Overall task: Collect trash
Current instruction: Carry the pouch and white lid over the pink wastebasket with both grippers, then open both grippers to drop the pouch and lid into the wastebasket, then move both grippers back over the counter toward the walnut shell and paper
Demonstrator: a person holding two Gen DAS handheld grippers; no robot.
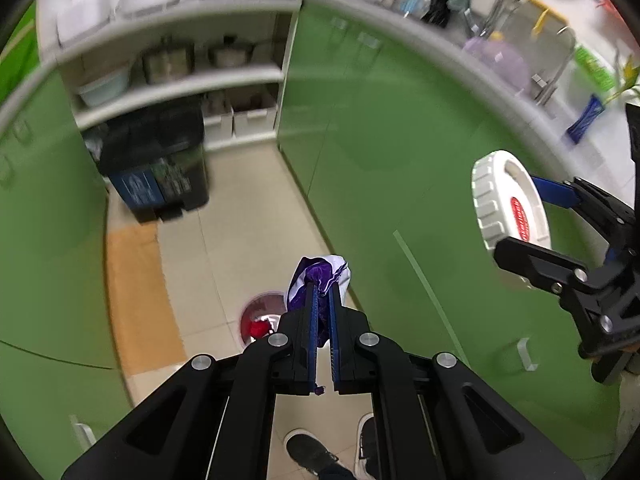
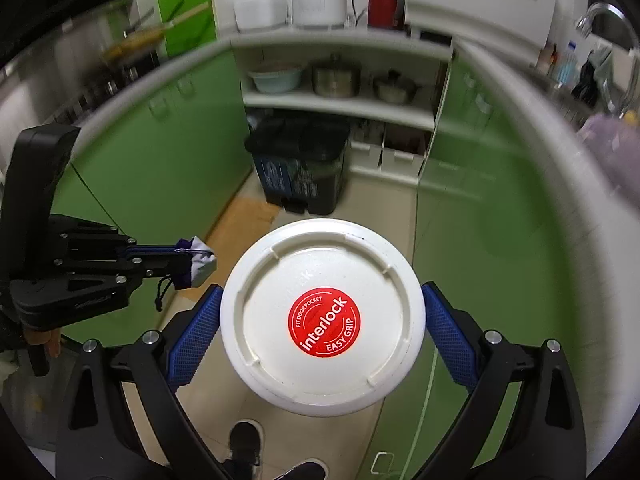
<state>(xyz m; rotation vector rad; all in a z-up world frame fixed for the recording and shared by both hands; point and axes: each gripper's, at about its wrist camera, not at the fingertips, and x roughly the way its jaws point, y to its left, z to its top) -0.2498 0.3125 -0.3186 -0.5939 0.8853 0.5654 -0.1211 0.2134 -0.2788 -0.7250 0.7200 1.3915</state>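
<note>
My left gripper (image 1: 323,286) is shut on a crumpled purple-and-white wrapper (image 1: 320,274), held above the tiled floor. From the right wrist view the same wrapper (image 2: 198,260) pokes out of the left gripper (image 2: 186,262) at the left. My right gripper (image 2: 322,318) is shut on a white round container with a red "interlock" sticker (image 2: 324,322), its blue pads (image 2: 196,332) pressing both sides. The container (image 1: 510,200) shows at the right in the left wrist view. A black lidded trash bin (image 2: 300,164) stands ahead on the floor under the open shelves, also seen as the bin (image 1: 156,160).
Green cabinets (image 1: 380,140) line both sides of a narrow kitchen aisle. A small bucket with something red inside (image 1: 262,320) sits on the floor below the wrapper. Pots and a bowl (image 2: 336,78) fill the shelves; an orange mat (image 1: 136,296) lies at the left. A person's shoes (image 1: 316,454) stand below.
</note>
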